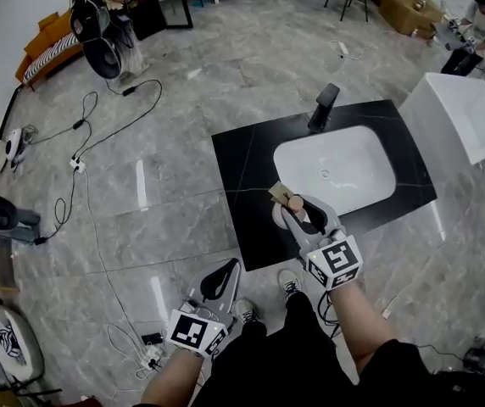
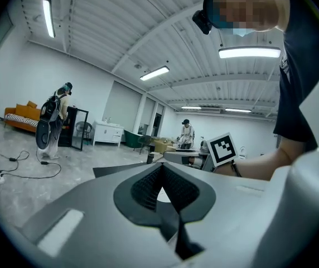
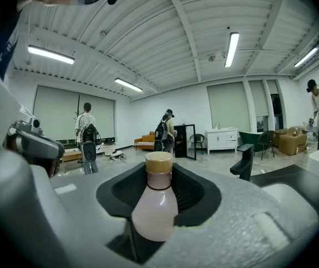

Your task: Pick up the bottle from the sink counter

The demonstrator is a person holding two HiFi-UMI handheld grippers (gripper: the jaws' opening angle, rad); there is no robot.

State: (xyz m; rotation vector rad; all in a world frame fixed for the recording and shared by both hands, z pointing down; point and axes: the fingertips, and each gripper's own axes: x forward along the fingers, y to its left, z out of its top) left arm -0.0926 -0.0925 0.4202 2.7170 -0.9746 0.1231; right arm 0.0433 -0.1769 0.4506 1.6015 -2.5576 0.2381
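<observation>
Grasp stage of the bottle pick-up. The right gripper (image 1: 298,216) has its jaws clamped on the body of the bottle (image 3: 155,208), whose tan cap (image 3: 159,162) stands out beyond the jaw tips. In the head view the bottle (image 1: 280,196) lies over the front left part of the black table (image 1: 242,155), just beside the white sink (image 1: 344,170) and well apart from the faucet (image 1: 323,108). The left gripper (image 1: 218,283) hangs low by the person's legs, off the table; its own view shows the jaws together with nothing between them. Judged progress: reach and grasp are done. No view shows the bottle's base, so whether it is already clear of the table cannot be told. What remains, at most, is to raise it free.
</observation>
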